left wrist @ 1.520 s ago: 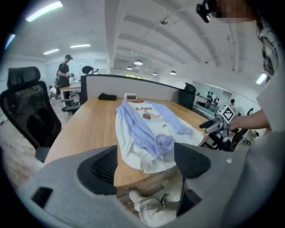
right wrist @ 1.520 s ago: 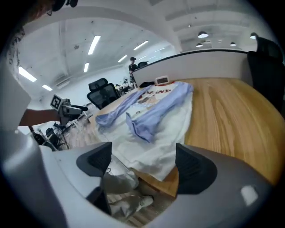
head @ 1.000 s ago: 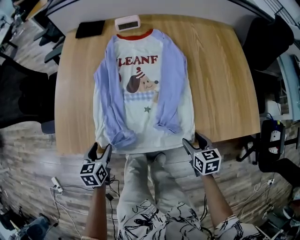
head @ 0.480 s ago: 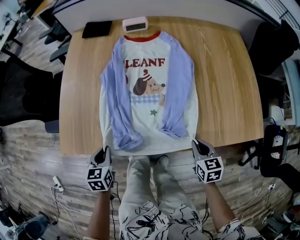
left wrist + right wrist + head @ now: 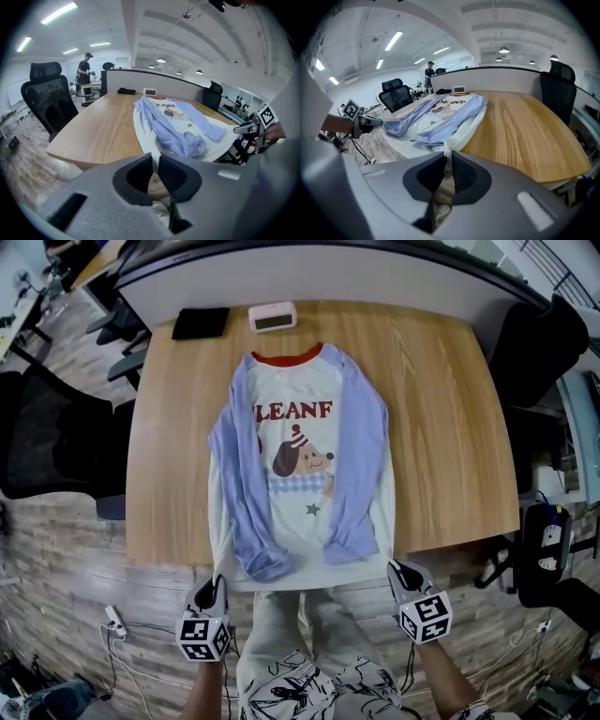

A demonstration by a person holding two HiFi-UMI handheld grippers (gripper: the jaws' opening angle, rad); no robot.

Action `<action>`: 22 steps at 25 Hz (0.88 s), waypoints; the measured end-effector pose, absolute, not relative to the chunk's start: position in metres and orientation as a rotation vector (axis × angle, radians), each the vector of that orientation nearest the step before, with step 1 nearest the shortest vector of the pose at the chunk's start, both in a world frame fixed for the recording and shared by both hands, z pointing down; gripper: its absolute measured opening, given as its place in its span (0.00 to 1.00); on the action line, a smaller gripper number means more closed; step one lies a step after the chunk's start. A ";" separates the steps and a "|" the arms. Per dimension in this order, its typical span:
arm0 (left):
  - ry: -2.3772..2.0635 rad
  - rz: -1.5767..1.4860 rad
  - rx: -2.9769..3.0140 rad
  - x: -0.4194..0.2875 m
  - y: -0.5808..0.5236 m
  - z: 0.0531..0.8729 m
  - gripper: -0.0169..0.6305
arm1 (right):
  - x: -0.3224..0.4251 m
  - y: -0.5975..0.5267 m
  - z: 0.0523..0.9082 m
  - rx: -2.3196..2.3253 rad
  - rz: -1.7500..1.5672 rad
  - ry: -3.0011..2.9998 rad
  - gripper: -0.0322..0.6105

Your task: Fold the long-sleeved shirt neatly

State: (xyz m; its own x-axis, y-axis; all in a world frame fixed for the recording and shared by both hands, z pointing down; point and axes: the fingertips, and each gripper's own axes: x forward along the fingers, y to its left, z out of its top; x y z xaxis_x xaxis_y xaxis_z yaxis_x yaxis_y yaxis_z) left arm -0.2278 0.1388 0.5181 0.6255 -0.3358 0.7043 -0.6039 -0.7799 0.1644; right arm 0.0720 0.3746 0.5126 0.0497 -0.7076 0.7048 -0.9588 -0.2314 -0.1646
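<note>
1. Left gripper (image 5: 214, 584) is clamped shut on the bottom-left hem corner of the shirt (image 5: 302, 456).
2. Right gripper (image 5: 401, 570) pinches the bottom-right corner, same deal.
3. Rest of it lies flat on the wooden table (image 5: 441, 427), sleeves folded across the front.

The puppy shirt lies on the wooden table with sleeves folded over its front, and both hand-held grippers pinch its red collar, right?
Nearly. The left hand-held gripper and the right hand-held gripper pinch the bottom hem of the shirt, not its red collar, which lies untouched at the far side of the table. The head view shows this.
</note>
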 end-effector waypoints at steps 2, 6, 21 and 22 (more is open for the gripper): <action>-0.755 0.939 2.468 -0.243 0.160 0.517 0.07 | 0.055 0.397 0.515 1.984 0.991 -1.690 0.10; -0.775 0.897 2.485 -0.248 0.169 0.506 0.07 | 0.051 0.408 0.505 2.004 0.969 -1.712 0.10; -0.712 0.584 2.715 -0.128 0.028 0.388 0.07 | 0.169 0.272 0.401 2.140 0.743 -1.865 0.10; -0.705 0.578 2.732 -0.112 0.009 0.384 0.07 | 0.184 0.254 0.398 2.136 0.741 -1.870 0.10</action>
